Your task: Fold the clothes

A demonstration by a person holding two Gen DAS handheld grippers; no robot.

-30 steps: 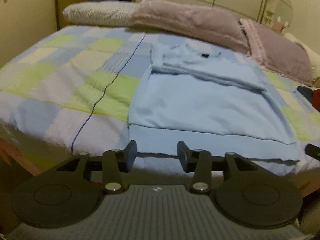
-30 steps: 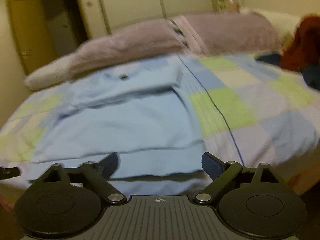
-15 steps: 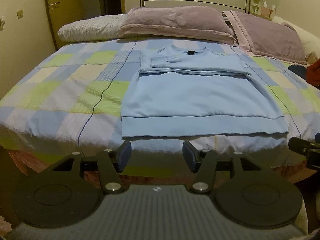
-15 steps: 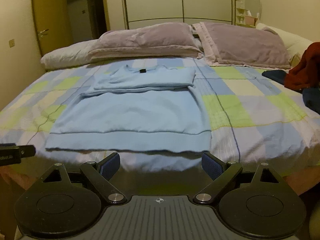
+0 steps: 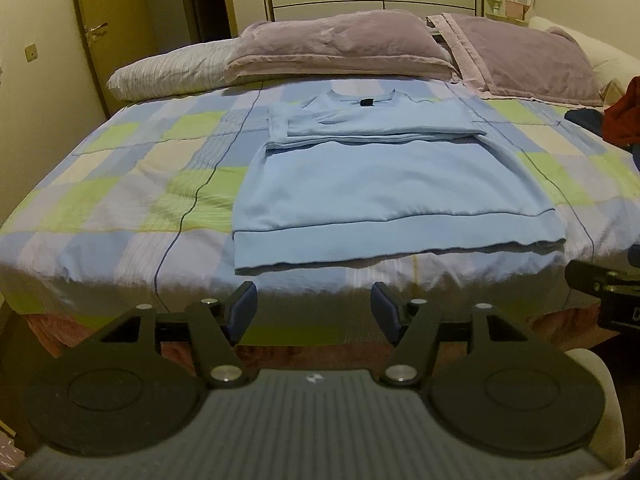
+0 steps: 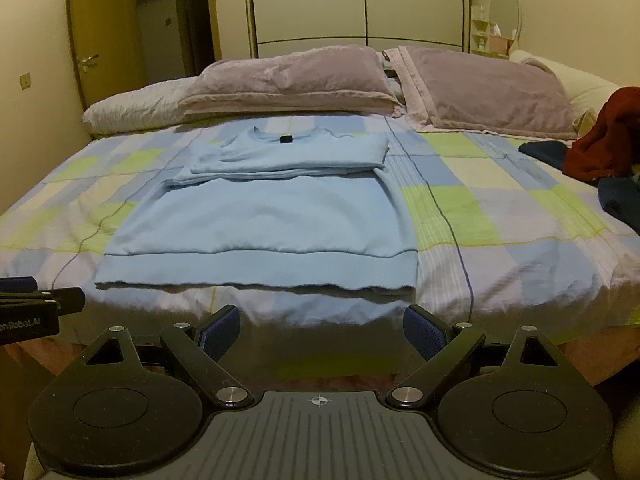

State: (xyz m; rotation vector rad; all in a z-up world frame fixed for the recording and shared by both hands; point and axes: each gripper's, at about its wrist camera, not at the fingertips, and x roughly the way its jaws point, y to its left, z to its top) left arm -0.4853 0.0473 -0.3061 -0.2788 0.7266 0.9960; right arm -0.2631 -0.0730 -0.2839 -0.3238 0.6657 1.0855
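Lying hem-first near bed edge (image 5: 120, 288): sweater (image 5: 384, 192).

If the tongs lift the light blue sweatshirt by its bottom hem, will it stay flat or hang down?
The sweatshirt probably droops: it is soft cloth lying limp on the bed. Its folded sleeves would likely slip loose. It looks light.

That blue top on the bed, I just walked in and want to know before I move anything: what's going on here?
A person with a handheld gripper in each hand is folding clothes. The light blue sweatshirt lies flat on the checked bedspread, sleeves folded in across the chest, hem toward the bed's near edge. The left gripper and right gripper are both open, empty and off the bed, touching nothing. A red garment and dark clothes wait at the right.
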